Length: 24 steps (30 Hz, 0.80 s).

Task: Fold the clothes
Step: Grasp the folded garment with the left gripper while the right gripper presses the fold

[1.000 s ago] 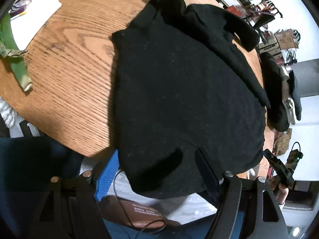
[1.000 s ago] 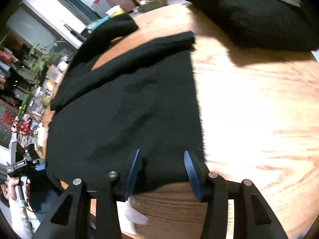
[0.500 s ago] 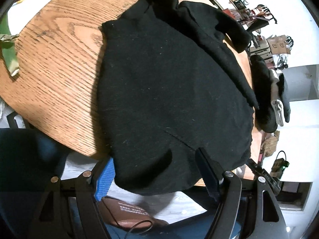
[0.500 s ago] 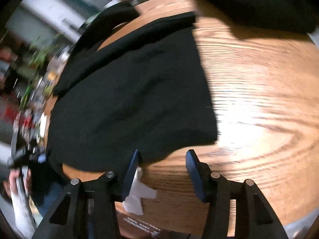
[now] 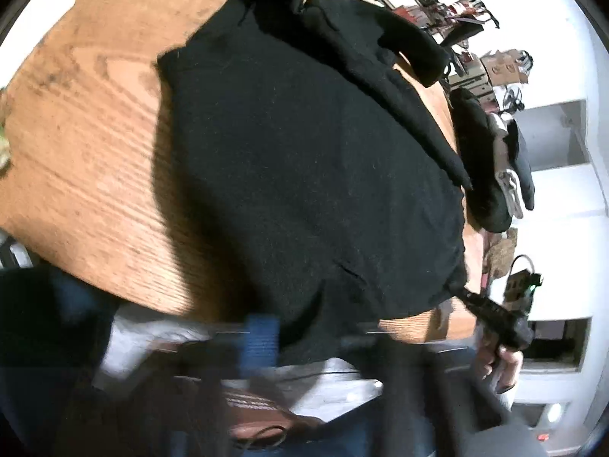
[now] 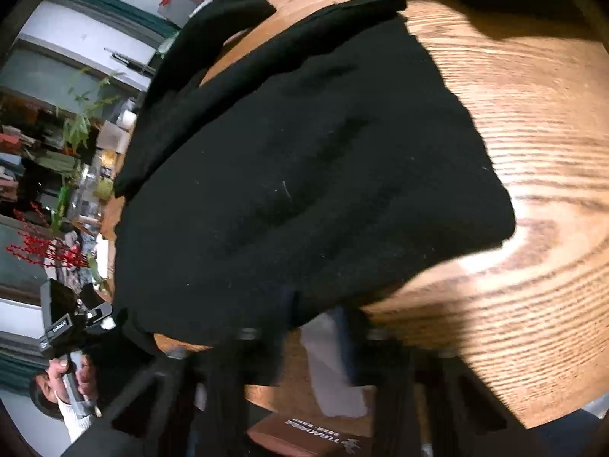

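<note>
A black sweater (image 5: 304, 144) (image 6: 304, 175) lies spread on the round wooden table (image 5: 76, 152) (image 6: 533, 114), its hem hanging over the near edge. My left gripper (image 5: 308, 342) is blurred, its jaws closing tight on the hem's left corner, the blue pad (image 5: 260, 339) pressed to the cloth. My right gripper (image 6: 314, 327) is closing on the hem's right corner, with cloth between its fingers. Each view also shows the other gripper pinching its corner: the right gripper (image 5: 491, 312) and the left gripper (image 6: 95, 316).
A second dark garment pile (image 5: 483, 175) sits on the table beyond the sweater's sleeve. A white sheet (image 5: 42, 11) lies at the far left. A brown box (image 6: 312, 434) stands below the table edge. Cluttered shelves and plants (image 6: 76, 125) line the room.
Both grippers went from open around the hem to closed on it. The right gripper slid along the table edge to the hem's corner, and the cloth there now bulges up.
</note>
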Motion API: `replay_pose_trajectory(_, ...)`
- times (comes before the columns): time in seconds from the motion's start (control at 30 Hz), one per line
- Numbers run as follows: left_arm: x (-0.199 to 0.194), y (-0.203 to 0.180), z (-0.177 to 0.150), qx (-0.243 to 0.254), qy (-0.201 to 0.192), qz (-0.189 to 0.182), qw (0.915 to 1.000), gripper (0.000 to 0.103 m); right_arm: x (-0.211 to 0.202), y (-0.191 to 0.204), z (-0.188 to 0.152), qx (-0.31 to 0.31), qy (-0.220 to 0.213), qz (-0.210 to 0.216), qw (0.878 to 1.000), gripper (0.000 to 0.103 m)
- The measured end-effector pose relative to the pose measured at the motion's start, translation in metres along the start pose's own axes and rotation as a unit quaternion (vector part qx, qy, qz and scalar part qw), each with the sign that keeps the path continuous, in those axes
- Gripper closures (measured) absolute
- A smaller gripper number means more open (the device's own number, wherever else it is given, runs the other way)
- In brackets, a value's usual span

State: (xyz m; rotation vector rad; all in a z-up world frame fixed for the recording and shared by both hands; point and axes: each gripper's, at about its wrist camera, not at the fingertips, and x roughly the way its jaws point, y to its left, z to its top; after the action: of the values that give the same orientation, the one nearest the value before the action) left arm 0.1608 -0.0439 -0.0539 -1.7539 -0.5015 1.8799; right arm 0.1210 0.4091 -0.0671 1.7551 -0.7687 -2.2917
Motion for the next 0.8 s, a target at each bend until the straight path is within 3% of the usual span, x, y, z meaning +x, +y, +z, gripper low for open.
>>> replay_pose_trajectory(0.17,-0.019,-0.014,0.016,0.031,-0.026,-0.017,0.999,0.097,-0.024,0.021,0.011,-0.031,-0.023,0.004,0.999,0.097)
replay_pose_trajectory(0.37,-0.034,-0.022,0.063,0.035,-0.062,-0.021,0.9972,0.097,-0.048,0.048,0.062,-0.056,-0.056,-0.012,0.997,0.097)
replay_pose_trajectory(0.6,0.001,-0.012,0.118,-0.004,-0.057,0.015,0.9983,0.097,-0.003,0.049,0.12,-0.05,-0.036,-0.061,0.996,0.097)
replay_pose_trajectory(0.73,0.022,0.001,0.13,-0.028,-0.044,0.032,0.9981,0.097,0.026,0.037,0.128,-0.048,-0.016,-0.078,0.996,0.097)
replay_pose_trajectory(0.8,0.024,0.009,0.132,-0.046,-0.04,0.019,0.998,0.097,0.033,0.033,0.128,-0.044,-0.015,-0.07,0.996,0.096)
